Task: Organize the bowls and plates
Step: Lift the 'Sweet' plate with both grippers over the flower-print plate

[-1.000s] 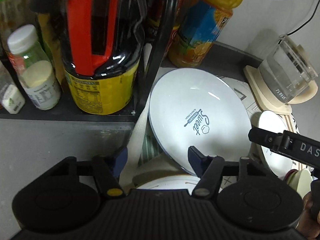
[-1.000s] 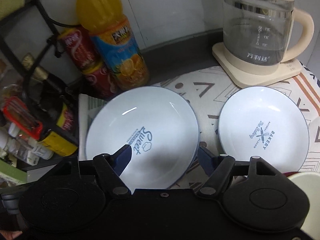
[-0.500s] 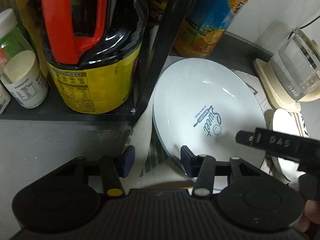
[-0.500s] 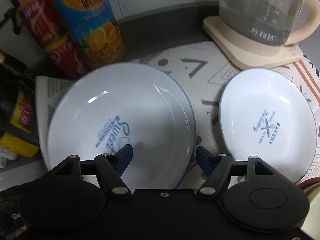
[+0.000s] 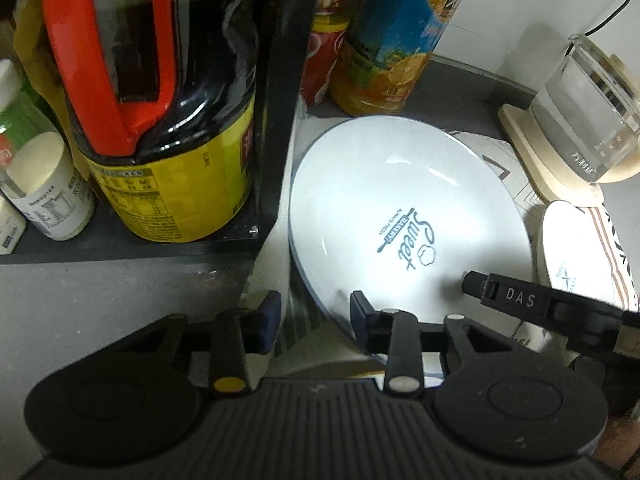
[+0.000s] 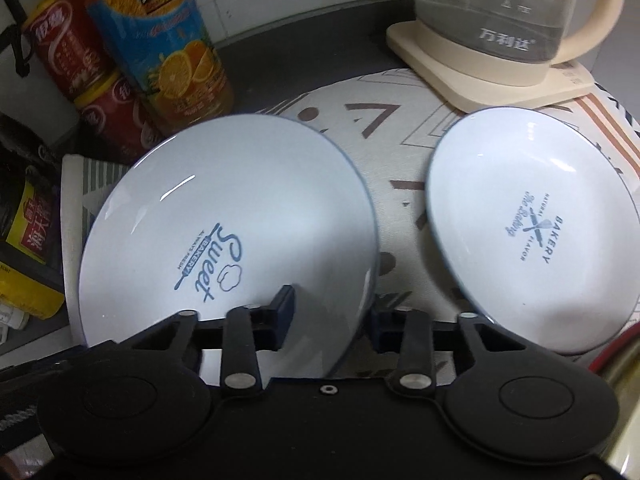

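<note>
light: dim | glare: streaks on plate (image 6: 224,216) | edges: fisheye-bent, dark | blur: slight

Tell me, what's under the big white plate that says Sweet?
The Sweet plate lies on a patterned cloth, with a striped cloth poking out at its left edge. Whatever sits directly beneath its middle is covered.

Counted: plates, bottles, cans, a kettle and grippers

Two white plates are seen: a "Sweet" plate (image 6: 224,216) on the left and a "Bakery" plate (image 6: 532,228) on the right. One orange juice bottle (image 6: 168,44) and two stacked red cans (image 6: 92,92) are counted at the far left, one glass kettle (image 6: 504,12) at the far right. One dark sauce jug (image 5: 160,100) and one white-capped bottle (image 5: 36,176) are counted on the shelf. Two grippers are counted, the left gripper (image 5: 314,320) and the right gripper (image 6: 332,312).
</note>
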A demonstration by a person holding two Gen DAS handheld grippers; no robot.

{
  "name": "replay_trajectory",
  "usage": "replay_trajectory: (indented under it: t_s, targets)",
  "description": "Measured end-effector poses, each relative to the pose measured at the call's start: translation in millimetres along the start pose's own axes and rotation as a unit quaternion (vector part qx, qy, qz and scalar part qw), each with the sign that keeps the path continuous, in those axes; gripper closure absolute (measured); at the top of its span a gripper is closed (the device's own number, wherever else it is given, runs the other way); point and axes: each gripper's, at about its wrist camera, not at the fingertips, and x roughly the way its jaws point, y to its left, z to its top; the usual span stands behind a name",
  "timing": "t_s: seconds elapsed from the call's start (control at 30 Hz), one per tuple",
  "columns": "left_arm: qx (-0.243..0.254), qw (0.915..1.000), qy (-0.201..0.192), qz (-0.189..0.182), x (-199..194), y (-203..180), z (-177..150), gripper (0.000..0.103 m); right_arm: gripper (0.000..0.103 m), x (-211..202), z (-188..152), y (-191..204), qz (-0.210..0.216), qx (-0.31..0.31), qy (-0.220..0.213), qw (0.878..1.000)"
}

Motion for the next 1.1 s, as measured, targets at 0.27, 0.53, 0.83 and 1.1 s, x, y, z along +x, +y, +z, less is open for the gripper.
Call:
replay_trajectory:
  t_s: [0.27,0.53,0.83,1.1]
  targets:
    - [-0.005,0.9998,-0.001,-0.017,-5.5,-2.7,-4.6,0.068,0.084,-17.0,-5.0,-4.8,0.013,0.003,-0.018,1.000]
    - [-0.044,0.9976,0.015,-0.051,-0.8,6.4,-5.3,0.081,0.089,-30.8,-1.0,-12.0,0.026,0.012,-0.030,0.999]
    - [-0.068,0.9958,0.023,-0.057,15.4,12.0,1.9,0.083,0.089,-34.2,-0.5,-8.8,0.022,0.004,-0.031,0.999]
    - [-0.047,0.9970,0.001,-0.062,10.8,14.5,2.3,0.086,0.090,-45.6,-2.4,-1.5,0.020,-0.016,-0.052,0.998]
